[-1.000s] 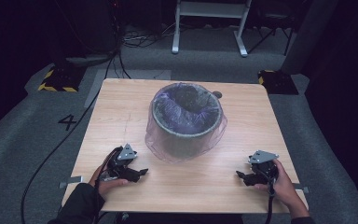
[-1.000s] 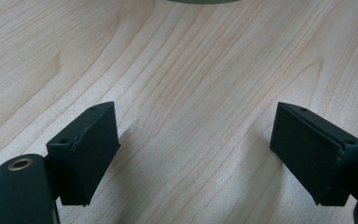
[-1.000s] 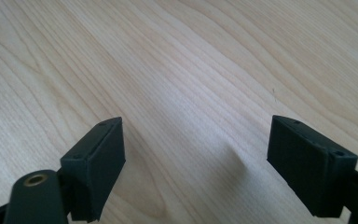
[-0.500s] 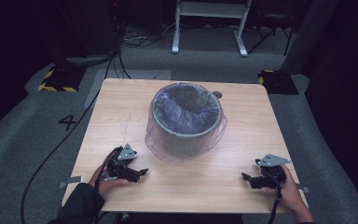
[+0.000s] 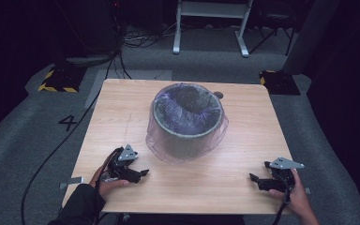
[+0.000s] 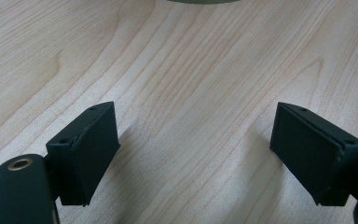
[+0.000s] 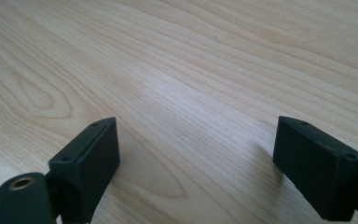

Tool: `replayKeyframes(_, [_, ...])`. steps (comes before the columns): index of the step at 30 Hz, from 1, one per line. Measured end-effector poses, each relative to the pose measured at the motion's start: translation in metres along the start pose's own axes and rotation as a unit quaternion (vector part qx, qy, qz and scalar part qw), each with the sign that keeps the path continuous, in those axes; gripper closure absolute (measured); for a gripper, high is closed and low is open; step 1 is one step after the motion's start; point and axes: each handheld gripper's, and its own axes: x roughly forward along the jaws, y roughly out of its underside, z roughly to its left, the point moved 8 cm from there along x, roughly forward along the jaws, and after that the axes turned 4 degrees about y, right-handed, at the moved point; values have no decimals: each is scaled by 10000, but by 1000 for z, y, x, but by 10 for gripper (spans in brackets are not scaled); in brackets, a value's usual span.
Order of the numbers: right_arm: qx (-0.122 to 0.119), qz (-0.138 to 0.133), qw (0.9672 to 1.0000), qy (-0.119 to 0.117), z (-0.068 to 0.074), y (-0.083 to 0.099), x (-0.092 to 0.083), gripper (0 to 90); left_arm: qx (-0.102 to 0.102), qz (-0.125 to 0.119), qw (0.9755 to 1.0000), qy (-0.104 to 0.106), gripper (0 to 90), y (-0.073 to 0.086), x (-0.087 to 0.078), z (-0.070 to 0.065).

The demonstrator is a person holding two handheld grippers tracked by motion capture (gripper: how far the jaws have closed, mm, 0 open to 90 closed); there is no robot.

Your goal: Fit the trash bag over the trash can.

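Note:
A dark round bin (image 5: pixel 187 119) lined with a translucent purple bag (image 5: pixel 157 145) stands in the middle of the wooden table (image 5: pixel 122 108). My left gripper (image 5: pixel 140 173) rests low at the near left, pointing right, and its jaws stand open over bare wood (image 6: pixel 196 116). A sliver of the bin's base (image 6: pixel 200 1) shows at the top of the left gripper view. My right gripper (image 5: pixel 255 180) sits at the near right corner, pointing left. Its jaws have just been opening and stand open, with only tabletop between them (image 7: pixel 196 123).
A small dark round object (image 5: pixel 219 95) lies behind the bin near the far edge. On the grey floor are two yellow-and-black striped blocks (image 5: pixel 56 79) (image 5: pixel 276 82), a white frame's legs (image 5: pixel 211 28), cables and a painted 4 (image 5: pixel 69 123).
My right gripper has slid to the right and nearer the table's front edge. The left gripper and the bin have stayed put.

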Motion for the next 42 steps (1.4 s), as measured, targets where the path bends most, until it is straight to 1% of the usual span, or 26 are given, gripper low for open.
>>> replayKeyframes(4, [175, 50, 9998, 117, -8, 5, -3, 118, 2, 1, 10000, -2, 147, 0, 0, 0])
replayKeyframes(10, [311, 66, 9992, 255, -21, 11, -9, 115, 3, 9, 10000, 2, 147, 0, 0, 0])
replayKeyframes(13, [468, 80, 9979, 432, -29, 14, -12, 97, 3, 5, 10000, 9, 147, 0, 0, 0])
replayKeyframes(14, [558, 110, 9970, 518, -33, 16, -12, 89, 4, 5, 10000, 11, 146, 0, 0, 0])
replayKeyframes(17, [668, 126, 9956, 645, -39, 19, -15, 86, 6, 8, 10000, 7, 146, 0, 0, 0])
replayKeyframes(20, [700, 125, 9953, 664, -41, 20, -16, 86, 5, 6, 10000, 4, 146, 0, 0, 0])
replayKeyframes(42, [696, 138, 9952, 669, -41, 19, -15, 75, 17, 7, 10000, 22, 146, 0, 0, 0])
